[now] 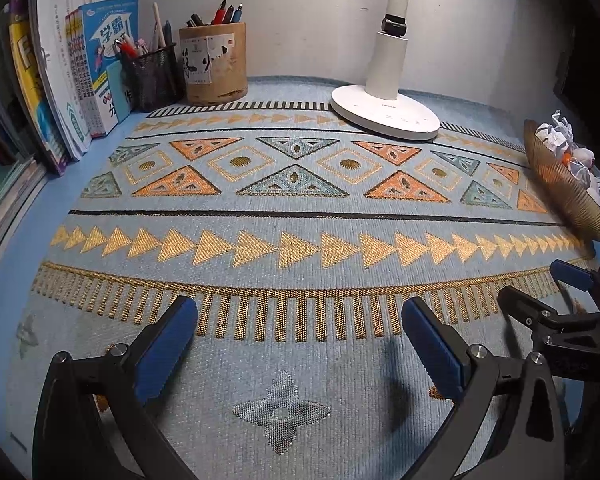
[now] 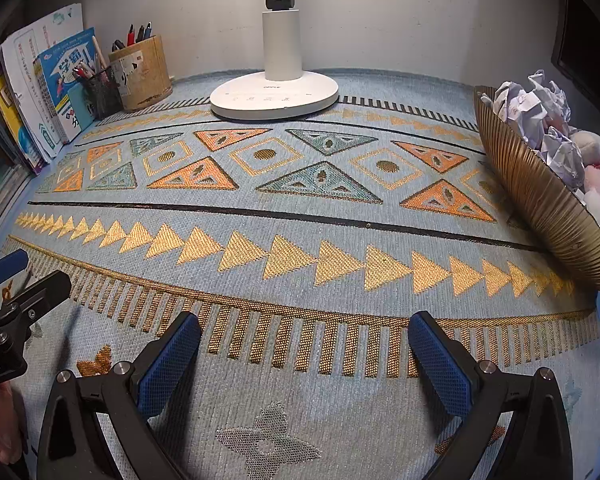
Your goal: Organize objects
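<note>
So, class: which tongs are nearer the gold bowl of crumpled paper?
Right. The right tongs sit open just left of the gold bowl; the left tongs sit open farther left, beyond them.

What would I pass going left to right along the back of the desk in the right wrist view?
Books → mesh pen cup → wooden pen holder → lamp base → gold bowl of crumpled paper.

White desk lamp (image 2: 274, 96), patterned mat (image 2: 300, 220)
</note>
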Tool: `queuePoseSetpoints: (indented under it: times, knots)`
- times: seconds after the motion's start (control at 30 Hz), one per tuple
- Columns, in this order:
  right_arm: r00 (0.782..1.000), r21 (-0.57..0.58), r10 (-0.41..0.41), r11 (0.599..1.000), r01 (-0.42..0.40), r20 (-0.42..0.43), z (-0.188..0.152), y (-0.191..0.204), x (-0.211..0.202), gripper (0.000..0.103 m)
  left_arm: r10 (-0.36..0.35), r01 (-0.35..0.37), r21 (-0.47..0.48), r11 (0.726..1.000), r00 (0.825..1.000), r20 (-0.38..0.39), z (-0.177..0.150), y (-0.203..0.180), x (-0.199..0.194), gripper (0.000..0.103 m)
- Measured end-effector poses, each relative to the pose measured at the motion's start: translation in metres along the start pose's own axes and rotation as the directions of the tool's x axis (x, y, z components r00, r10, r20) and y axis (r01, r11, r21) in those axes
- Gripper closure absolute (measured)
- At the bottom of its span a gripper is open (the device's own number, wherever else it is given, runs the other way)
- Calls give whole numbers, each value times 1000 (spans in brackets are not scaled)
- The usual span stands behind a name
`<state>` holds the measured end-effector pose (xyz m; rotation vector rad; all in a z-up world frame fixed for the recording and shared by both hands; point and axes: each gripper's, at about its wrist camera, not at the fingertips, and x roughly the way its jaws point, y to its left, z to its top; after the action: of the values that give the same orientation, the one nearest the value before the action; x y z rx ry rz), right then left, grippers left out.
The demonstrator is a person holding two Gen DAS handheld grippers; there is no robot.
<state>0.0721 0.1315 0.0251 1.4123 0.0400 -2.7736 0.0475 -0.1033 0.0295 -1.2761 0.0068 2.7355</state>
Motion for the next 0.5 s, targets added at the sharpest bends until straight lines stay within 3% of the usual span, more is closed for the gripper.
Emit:
queuePoseSetpoints:
  times: [0.23,0.5]
  knots:
    - [1000,0,0,1000,0,0,0,0,0,0,8,-8,-10,1000,1000,-8,1,1,2,1]
    - [1000,0,0,1000,0,0,0,0,0,0,68,-67,11,998,995,-79,1,-3,16,0]
